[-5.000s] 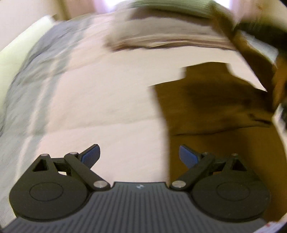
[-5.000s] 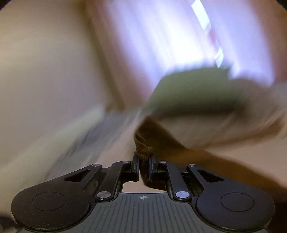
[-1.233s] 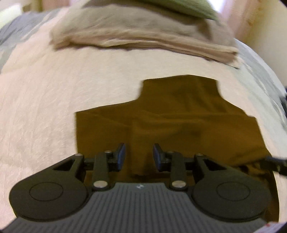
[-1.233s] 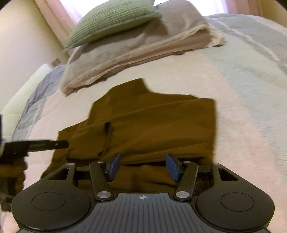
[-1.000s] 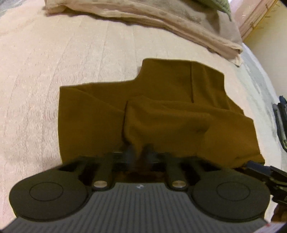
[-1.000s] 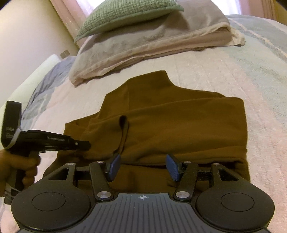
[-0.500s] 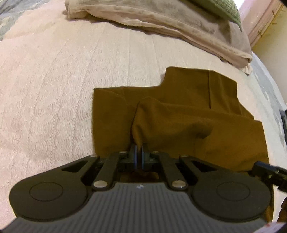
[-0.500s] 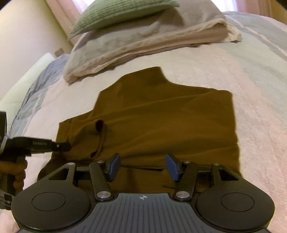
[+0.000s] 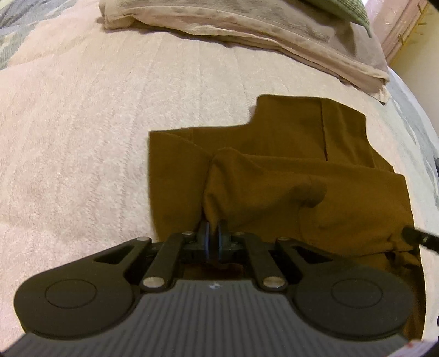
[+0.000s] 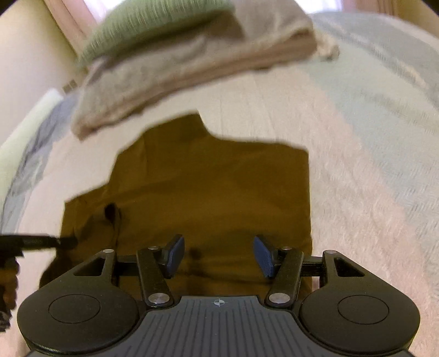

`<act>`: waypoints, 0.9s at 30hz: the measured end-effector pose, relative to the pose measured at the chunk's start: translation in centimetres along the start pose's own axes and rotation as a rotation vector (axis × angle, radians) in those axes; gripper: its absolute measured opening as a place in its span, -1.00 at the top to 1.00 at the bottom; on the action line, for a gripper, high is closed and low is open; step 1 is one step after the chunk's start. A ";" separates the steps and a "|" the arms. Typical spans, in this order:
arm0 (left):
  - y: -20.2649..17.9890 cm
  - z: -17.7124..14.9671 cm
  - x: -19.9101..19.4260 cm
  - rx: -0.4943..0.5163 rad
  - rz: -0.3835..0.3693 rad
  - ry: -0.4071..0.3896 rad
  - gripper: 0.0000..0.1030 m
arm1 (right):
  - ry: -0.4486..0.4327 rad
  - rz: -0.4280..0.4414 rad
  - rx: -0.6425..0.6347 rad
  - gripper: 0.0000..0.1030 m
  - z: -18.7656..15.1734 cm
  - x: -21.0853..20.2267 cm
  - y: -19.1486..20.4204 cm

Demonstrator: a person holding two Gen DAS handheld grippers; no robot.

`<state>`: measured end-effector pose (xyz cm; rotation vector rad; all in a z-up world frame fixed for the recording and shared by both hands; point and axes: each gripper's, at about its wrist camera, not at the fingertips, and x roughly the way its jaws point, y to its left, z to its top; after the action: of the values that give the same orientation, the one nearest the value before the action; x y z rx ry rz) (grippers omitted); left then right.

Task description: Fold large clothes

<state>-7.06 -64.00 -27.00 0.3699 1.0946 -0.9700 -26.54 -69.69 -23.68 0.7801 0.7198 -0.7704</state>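
1. Blue pads of the left claw [image 9: 213,239] are pressed together on a pinch of the brown garment [image 9: 288,175], so this claw is closed and grips the cloth right at its tips.
2. From this pinch the cloth rises as a raised fold just ahead of the left claw, and the rest of the garment spreads forward and to the right of it, flat on the bed [image 9: 82,123].
3. The right claw [image 10: 218,259] stands wide, with its two blue pads well apart and nothing between them; it hangs over the near edge of the brown garment [image 10: 219,186].
4. In the right wrist view, the black tip of the left claw [image 10: 65,241] reaches in from the left side and touches the left edge of the garment; part of a hand [image 10: 8,285] shows at the frame edge behind it.
5. The garment lies ahead of both claws, on the pale pink bed cover.
6. Further ahead, beyond the garment and apart from it, lies a beige pillow [image 10: 192,63].
7. On top of this pillow rests a green cushion [image 10: 153,24], the farthest thing from the claws.
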 end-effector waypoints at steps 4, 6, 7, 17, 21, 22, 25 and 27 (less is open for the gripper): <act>0.1 0.5 -2.0 0.015 0.059 -0.056 0.89 | -0.039 0.012 0.014 -0.03 0.8 -0.5 0.0; -0.6 1.1 -2.7 0.037 0.026 -0.085 0.89 | -0.045 0.050 -0.012 -0.03 1.3 -0.1 0.4; -1.2 1.4 -2.4 0.049 -0.008 -0.083 0.88 | -0.037 0.061 -0.031 -0.03 1.5 0.4 0.6; -3.1 2.4 2.3 0.154 -0.078 0.021 0.86 | 0.024 0.088 -0.132 -0.03 5.8 2.5 1.2; -3.0 5.7 1.1 0.185 -0.101 -0.012 0.81 | 0.022 0.160 -0.266 -0.03 10.0 4.0 2.7; -3.0 6.6 1.4 0.206 -0.107 -0.012 0.71 | 0.027 0.173 -0.304 -0.03 11.0 4.9 3.0; -3.1 9.7 3.6 0.282 -0.137 -0.002 0.51 | 0.059 0.177 -0.411 -0.03 13.6 7.8 3.5; -3.0 11.7 5.8 0.312 -0.166 0.027 0.47 | 0.066 0.182 -0.449 -0.03 14.5 9.4 3.5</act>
<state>-2.09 -76.39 -26.22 0.5535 1.0104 -1.2924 -14.92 -82.92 -22.47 0.4550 0.8312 -0.3975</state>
